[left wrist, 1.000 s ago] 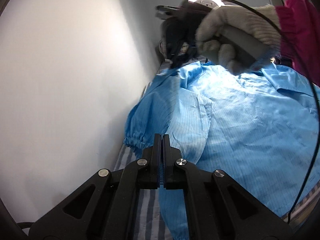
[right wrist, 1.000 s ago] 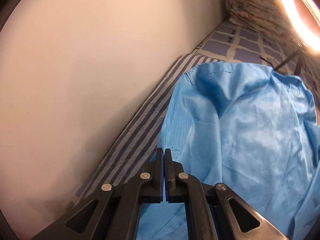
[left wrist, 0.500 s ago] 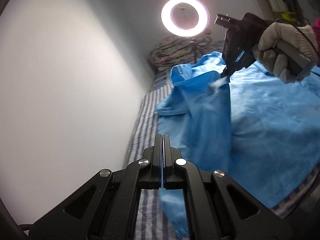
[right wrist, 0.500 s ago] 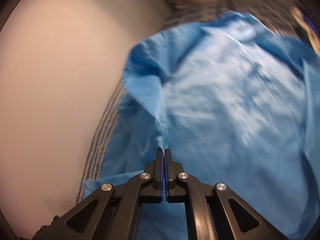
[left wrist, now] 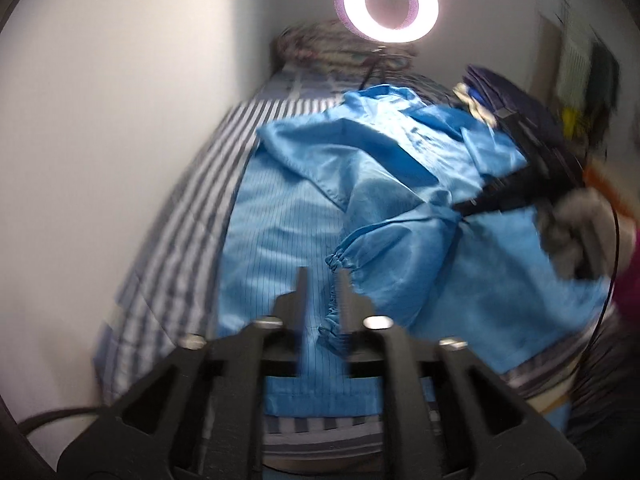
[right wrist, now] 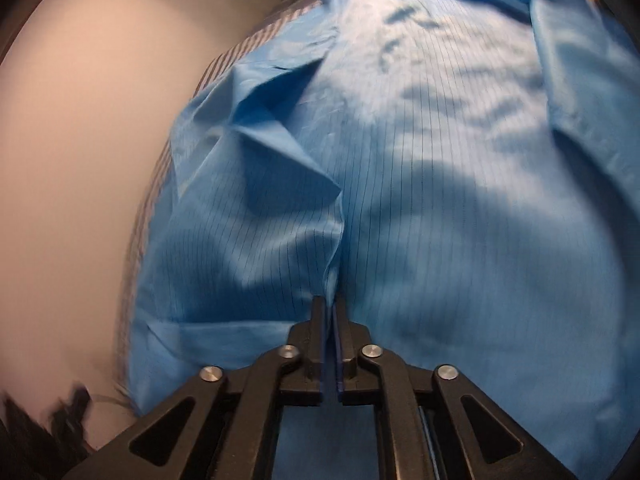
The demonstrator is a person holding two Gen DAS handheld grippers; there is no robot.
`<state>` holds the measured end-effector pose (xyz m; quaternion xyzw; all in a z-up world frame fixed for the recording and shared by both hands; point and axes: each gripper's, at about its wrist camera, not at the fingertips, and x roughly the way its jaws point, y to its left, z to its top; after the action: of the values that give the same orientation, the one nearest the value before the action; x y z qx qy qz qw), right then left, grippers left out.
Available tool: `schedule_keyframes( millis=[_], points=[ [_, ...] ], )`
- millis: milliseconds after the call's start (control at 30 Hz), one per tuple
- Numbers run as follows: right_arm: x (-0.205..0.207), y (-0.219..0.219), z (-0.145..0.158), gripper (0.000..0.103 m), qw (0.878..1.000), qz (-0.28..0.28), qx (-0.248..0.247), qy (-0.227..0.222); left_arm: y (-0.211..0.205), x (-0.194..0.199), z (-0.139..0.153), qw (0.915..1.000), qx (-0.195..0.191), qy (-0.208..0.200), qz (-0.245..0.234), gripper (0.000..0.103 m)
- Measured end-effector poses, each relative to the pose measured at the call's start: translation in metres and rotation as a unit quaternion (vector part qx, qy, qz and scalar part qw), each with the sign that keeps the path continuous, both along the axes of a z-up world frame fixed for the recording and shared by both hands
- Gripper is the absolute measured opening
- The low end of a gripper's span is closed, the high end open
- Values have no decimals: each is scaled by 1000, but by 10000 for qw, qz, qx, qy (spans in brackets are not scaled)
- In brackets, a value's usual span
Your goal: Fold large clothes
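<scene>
holding my left tool (left wrist: 322, 300) spread over the elastic cuff (left wrist: 340, 260), i pinch a fold of the blue coat (right wrist: 440, 160) in the right tool (right wrist: 329, 312). it lies across the striped bed (left wrist: 188, 216): thin, limp, likely slippery. i'd grip seams or cuff, not open cloth. beyond glows a ring light (left wrist: 387, 2).

Left tongs (left wrist: 322, 292): were shut a second ago and half a second ago; jaws now parted, the gathered cuff (left wrist: 339, 258) lying between them.
Sleeve (left wrist: 400, 240): formerly hanging by the bed's wall side; now drawn across onto the garment (left wrist: 276, 240) body.
Right tongs (right wrist: 330, 312): formerly near the wall above the striped bed; now over the garment, clamped on a fold (right wrist: 334, 248) raised into a ridge.
Both views: now motion-blurred.
</scene>
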<state>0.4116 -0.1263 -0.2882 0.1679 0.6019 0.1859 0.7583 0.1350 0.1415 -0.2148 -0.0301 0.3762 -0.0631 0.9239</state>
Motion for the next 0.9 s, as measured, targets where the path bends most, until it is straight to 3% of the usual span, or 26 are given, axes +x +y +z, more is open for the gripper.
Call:
schedule_keyframes(
  millis=[33, 67, 133, 267, 400, 433, 467, 500, 733, 900],
  points=[
    [-5, 3, 7, 18, 9997, 95, -173, -153, 3, 7, -2, 9998, -153, 96, 44, 46],
    [-8, 6, 13, 25, 9988, 138, -369, -304, 11, 16, -6, 9986, -445, 268, 121, 52],
    [-12, 7, 26, 36, 9959, 176, -654, -594, 18, 27, -14, 9947, -832, 578, 169, 53],
    [-25, 4, 42, 39, 9950, 190, -460, -871, 32, 56, -48, 9766, -1644, 1327, 396, 58],
    [-29, 10, 48, 47, 9949, 319, -370, -883, 19, 71, -67, 9707, -1763, 1622, 179, 58],
    [-30, 11, 46, 47, 9951, 331, -362, -859, 15, 74, -69, 9710, -1734, 1643, 114, 47],
    [-37, 11, 44, 47, 9952, 330, -361, -843, 8, 76, -71, 9715, -1655, 1699, 19, 18],
    [-39, 11, 42, 47, 9955, 324, -352, -819, 3, 78, -73, 9712, -1602, 1763, -59, 5],
    [-63, -8, 48, 47, 9960, 214, -266, -822, -17, 52, -31, 9835, -1368, 1162, -242, 4],
    [-71, -19, 58, 49, 9958, 138, -131, -898, -58, 9, 10, 9886, -944, 737, -908, 4]
  ],
)
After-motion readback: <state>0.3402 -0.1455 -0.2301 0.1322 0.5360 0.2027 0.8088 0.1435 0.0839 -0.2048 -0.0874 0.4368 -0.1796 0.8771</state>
